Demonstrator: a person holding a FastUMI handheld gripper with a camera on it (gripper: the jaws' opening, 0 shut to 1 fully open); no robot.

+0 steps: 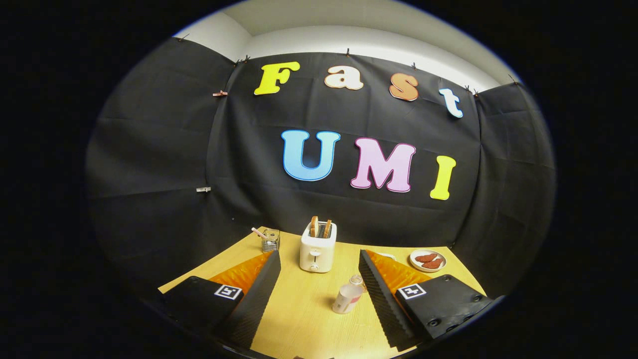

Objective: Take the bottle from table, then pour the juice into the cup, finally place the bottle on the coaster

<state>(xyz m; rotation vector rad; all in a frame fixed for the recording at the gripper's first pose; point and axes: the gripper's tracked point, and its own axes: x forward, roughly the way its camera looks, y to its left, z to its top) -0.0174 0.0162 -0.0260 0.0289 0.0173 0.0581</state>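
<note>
Glossy plastic toaster (317, 248) on smooth wood-look table (299, 319) (cloth wall (164, 149) matt).

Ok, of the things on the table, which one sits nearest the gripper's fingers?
The bottle, standing between the open fingers of the gripper, close to one of them. The toaster, the plate and the small holder all lie beyond the fingertips.

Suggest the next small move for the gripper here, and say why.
Probably ease forward and slightly right toward the small clear plastic bottle on the wooden table. The gripper is open, and the bottle stands untouched close to the right finger.
</note>
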